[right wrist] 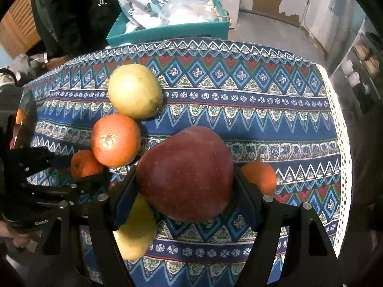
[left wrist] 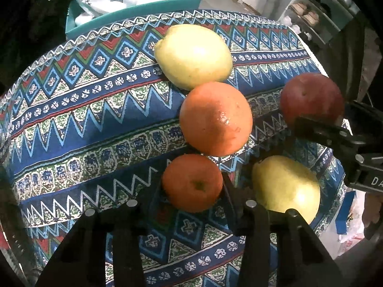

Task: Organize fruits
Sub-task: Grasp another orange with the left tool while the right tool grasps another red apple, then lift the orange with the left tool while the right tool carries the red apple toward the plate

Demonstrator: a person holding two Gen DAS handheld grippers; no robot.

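Red apple clamped in right gripper, near centre of patterned cloth | left gripper pinches small orange, near side | step: grouping by kind | next: likely set each beside its match.

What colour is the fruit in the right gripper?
Dark red apple, clearest in the right wrist view.

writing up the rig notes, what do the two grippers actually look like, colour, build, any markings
Both are matte black. The left gripper has angular linkage arms joined by round silver pins and flat fingers. The right gripper is built the same, and its finger pads look dark blue. Partial white lettering shows on both bodies, too cut off to read. No cables or sleeves are visible.
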